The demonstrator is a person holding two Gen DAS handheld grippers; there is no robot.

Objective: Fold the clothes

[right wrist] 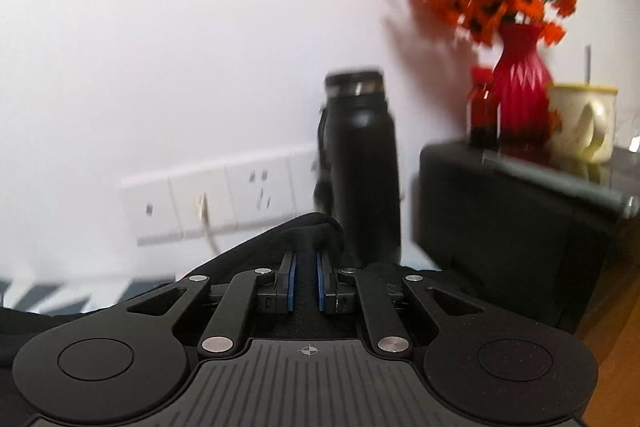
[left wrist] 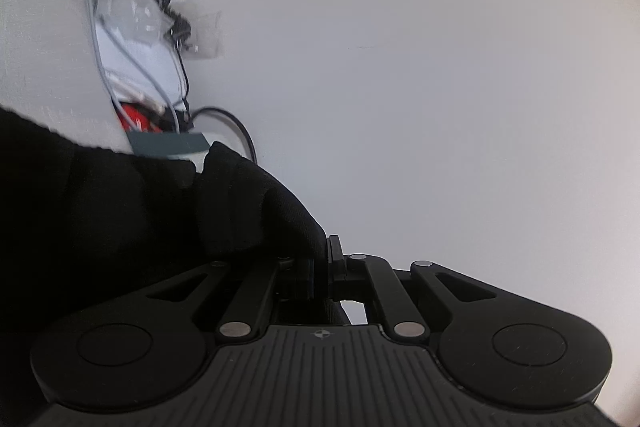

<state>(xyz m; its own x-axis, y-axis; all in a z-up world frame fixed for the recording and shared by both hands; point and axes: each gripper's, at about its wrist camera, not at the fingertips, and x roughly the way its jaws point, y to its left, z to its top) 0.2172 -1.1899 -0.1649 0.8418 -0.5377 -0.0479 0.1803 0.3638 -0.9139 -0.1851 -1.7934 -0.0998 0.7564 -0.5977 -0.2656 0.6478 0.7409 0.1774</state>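
A black garment fills the lower left of the left wrist view, bunched and lifted. My left gripper is shut on a fold of it, the cloth pinched between the two dark fingers. In the right wrist view the same black garment rises in a hump between the blue-padded fingers. My right gripper is shut on that fold. Most of the garment is hidden below both grippers.
A white wall fills the left wrist view, with cables, plastic wrap and a red item at the left. The right wrist view shows a black flask, wall sockets, a black box, a red vase of orange flowers and a mug.
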